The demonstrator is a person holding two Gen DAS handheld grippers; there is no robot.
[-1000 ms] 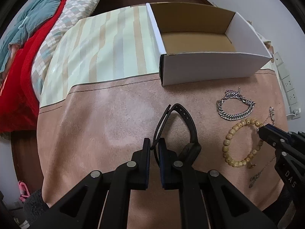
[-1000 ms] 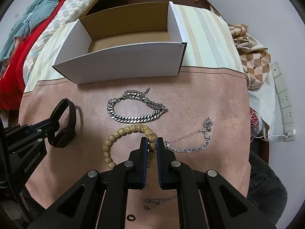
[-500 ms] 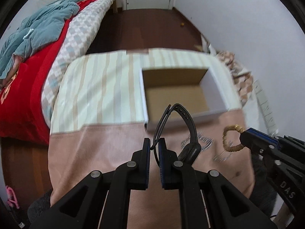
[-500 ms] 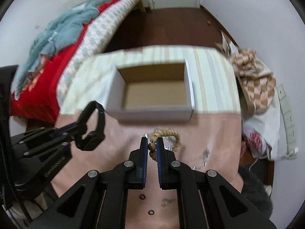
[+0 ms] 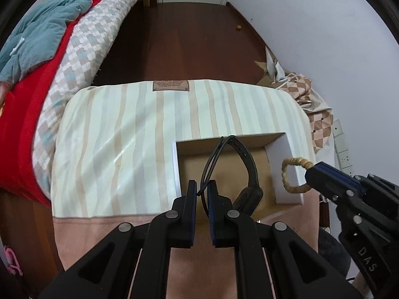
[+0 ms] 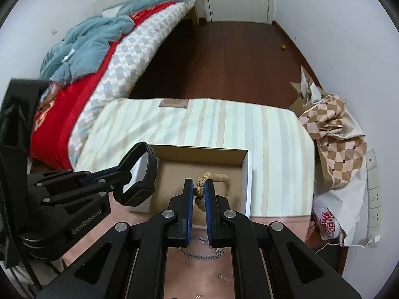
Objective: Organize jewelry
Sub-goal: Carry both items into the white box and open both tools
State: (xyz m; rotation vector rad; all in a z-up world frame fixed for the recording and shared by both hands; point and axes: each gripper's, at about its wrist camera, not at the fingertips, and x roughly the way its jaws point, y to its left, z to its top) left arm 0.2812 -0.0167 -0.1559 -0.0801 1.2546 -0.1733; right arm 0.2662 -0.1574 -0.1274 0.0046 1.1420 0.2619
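Both grippers loaded above the open box

Left gripper [image 5: 201,192] pinches black watch [image 5: 245,172]; right gripper [image 6: 198,192] clamps bead bracelet [image 6: 212,178], inside box [image 6: 245,177] walls.

Your right gripper [image 6: 198,191] pinches a tan beaded bracelet [image 6: 214,178] over the open white cardboard box [image 6: 245,182]; your left gripper [image 6: 119,174] holds a black strap wristband [image 6: 144,174] at the box's left edge.

The box [image 6: 245,174] sits on the table [image 5: 104,154], with the bed [image 6: 119,57] behind and to the left. The left gripper [image 5: 202,190] carries the watch band [image 5: 245,164] over the box's left side, and the right gripper [image 6: 198,191] carries the bead bracelet [image 6: 214,177] above its middle. A chain [image 6: 199,250] lies on the table in front of the box, below the right gripper.
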